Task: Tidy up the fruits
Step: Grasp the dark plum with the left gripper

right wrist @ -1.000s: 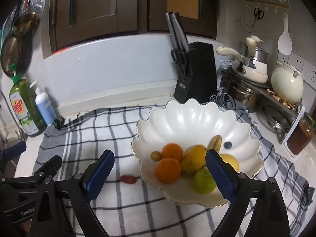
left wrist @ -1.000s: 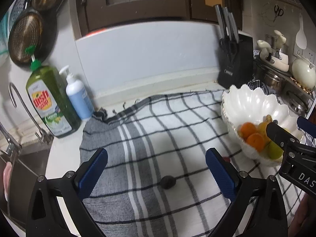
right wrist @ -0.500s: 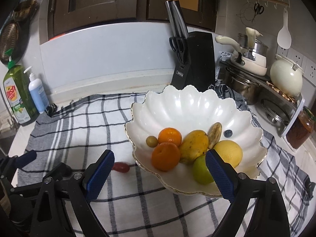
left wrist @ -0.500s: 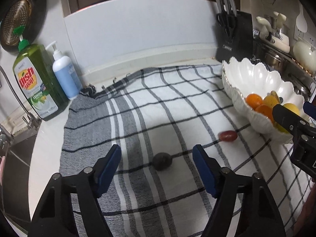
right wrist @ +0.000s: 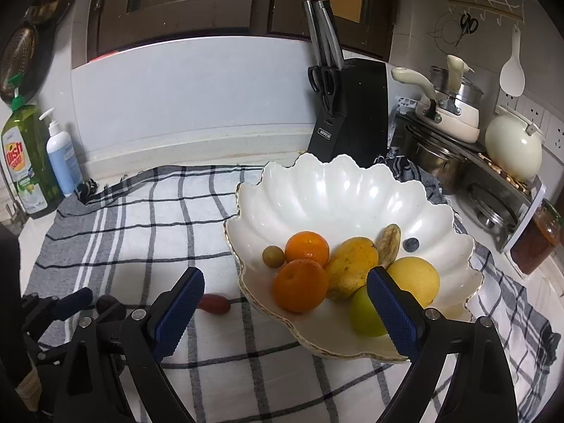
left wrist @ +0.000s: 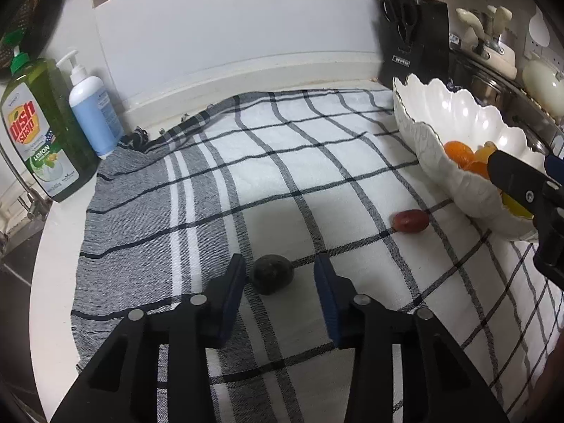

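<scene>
Two fruits lie loose on the checked cloth covering my desk: a dark round fruit and a red oval fruit. My left gripper is low over the cloth with the dark round fruit sitting between its jaws. Those jaws have just been closing, yet I see the left pad just beside the fruit and a clear gap on the right pad's side, so they are not clamped on it. The red oval fruit lies ahead and to the right of these jaws, close to the foot of the white scalloped bowl.

My right gripper has its jaws spread wide with nothing pinched. Between and just beyond them sits the bowl, holding two oranges, a mango, a yellow round fruit, a green fruit partly behind the right pad, a small brown fruit, a spotted banana piece and a blueberry. The red oval fruit shows just past the left pad's tip, on the cloth beside the bowl's rim. Far to the left of both jaws stand a green dish soap bottle and a blue pump bottle; a black knife block stands behind the bowl.
</scene>
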Demonstrator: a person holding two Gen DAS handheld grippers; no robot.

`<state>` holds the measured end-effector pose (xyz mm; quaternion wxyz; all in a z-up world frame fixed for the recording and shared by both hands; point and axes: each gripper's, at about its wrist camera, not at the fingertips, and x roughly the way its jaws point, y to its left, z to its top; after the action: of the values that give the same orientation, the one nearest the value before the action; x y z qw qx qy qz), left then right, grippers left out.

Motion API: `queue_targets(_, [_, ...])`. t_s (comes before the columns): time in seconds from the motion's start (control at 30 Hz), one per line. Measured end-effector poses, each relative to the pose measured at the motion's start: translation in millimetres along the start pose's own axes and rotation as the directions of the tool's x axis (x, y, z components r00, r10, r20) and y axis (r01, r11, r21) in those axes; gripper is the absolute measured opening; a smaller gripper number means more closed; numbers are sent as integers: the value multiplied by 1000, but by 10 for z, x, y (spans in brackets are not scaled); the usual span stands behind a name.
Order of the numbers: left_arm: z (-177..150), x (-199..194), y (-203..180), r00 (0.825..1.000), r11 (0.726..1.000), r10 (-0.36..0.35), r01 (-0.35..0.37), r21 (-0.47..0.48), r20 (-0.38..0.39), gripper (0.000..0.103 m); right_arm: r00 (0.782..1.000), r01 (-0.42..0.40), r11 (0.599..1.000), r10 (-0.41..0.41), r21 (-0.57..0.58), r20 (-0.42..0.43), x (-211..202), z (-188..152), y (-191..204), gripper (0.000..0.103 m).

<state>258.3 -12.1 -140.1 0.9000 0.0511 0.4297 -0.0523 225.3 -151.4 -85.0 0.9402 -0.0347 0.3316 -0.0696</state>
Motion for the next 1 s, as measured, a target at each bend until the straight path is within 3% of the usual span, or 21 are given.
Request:
queue_targets(0.2, [-1,31,3,1000,1000,18,-18,13,0,26,1000,2,1000,-2,-6,-10,23,-51,12,94])
queue_targets(0.5, [-43,-53,98,1000,1000,-2,2,-2,4,25,1000,-26,999,26,-34,-7,-23,-124,74,94])
queue_targets(0.73, [-81,-345,275,997,999,44,-41,-35,68,25,991,-129,990,131,-62,14,-122,-133,272,93])
queue_targets(0.93, [-118,-409,494,994,994,84,-79,-70,74,25,979,-203,977,202,-72,-24,-34,-170,499,78])
queue_targets(1.0, [-128,-392,542,994,993,89,-83,-80,68,25,975,-220,973,217,-66,-47,26,-188,536,69])
